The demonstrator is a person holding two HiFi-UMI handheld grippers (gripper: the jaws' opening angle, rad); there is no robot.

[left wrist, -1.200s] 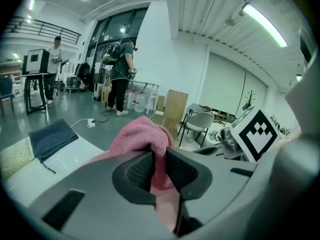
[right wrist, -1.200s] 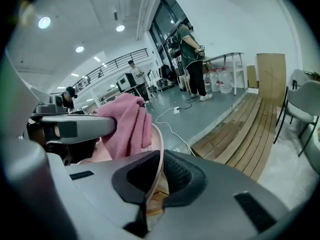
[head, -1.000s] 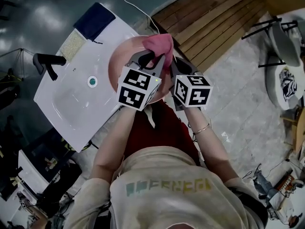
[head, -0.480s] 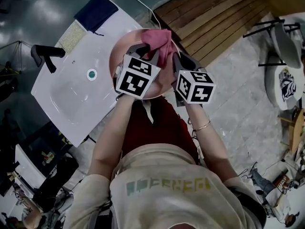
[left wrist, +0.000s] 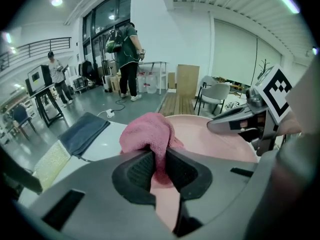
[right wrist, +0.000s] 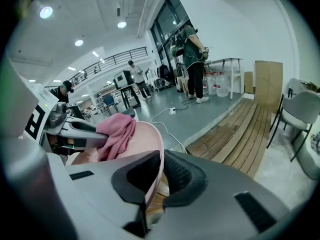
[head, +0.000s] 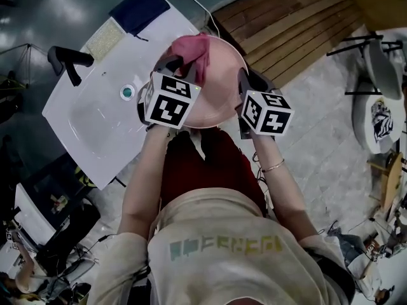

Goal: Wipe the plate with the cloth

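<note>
From the head view I judge the wiping itself to be in hand; the pink plate [head: 222,81] sits up off the white sink top [head: 95,126], at its near corner, with the right gripper [head: 245,84] at its right rim and the left gripper [head: 181,68] over its far left part, where the pink cloth [head: 193,51] lies bunched on the plate's face; a black tap [head: 67,61] and a dark blue towel [head: 140,8] stand well apart from all this. In the left gripper view the left gripper [left wrist: 159,166] has its jaws pressed in on a fold of the cloth [left wrist: 147,131], the pads nearly meeting through the fabric, and the loose bulk of it spills forward onto the plate [left wrist: 220,141]. In the right gripper view the right gripper [right wrist: 159,176] is narrowed onto the plate's rim [right wrist: 159,149], one pad on each face, so the plate stands edge-on between them and is carried by that pinch alone; the cloth [right wrist: 117,134] and the left gripper [right wrist: 75,131] show beyond it. Next, I reckon, I must drag the cloth across the unwiped near and right parts of the face with light pressure; the right pinch has to stay firm, or the plate may tip or slip at the rim.
</note>
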